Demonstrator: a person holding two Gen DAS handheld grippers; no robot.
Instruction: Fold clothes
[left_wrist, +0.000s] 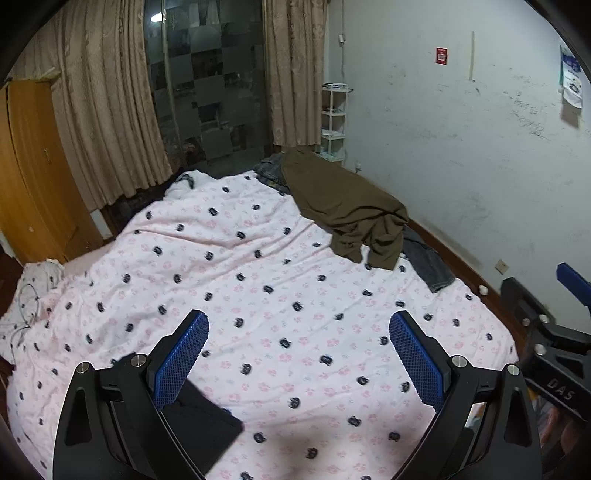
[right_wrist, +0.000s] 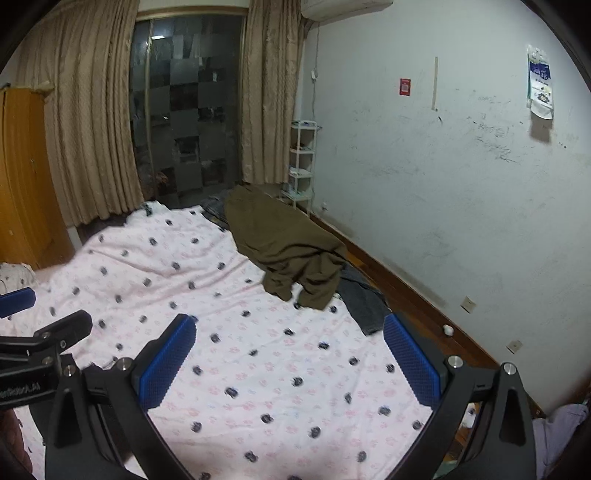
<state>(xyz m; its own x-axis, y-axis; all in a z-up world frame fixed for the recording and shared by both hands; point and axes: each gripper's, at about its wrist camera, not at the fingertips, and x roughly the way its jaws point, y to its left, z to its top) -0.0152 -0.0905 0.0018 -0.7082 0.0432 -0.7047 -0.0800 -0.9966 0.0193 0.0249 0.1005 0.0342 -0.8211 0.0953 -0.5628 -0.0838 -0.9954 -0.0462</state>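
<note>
We find the left gripper (left_wrist: 299, 354) and the right gripper (right_wrist: 290, 356) with jaws spread wide, holding nothing, above the bed sheet (left_wrist: 258, 295). The olive garment (left_wrist: 343, 206) lies crumpled at the far right edge, well apart from both. Jeans (left_wrist: 428, 266) lie partly beneath it. A folded black garment (left_wrist: 207, 424) sits under the left jaws.

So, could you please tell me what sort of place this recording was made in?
Most likely a home bedroom: a bed under a pink patterned cotton sheet, beige floor-length curtains at a glass door, and a wooden wardrobe.
</note>
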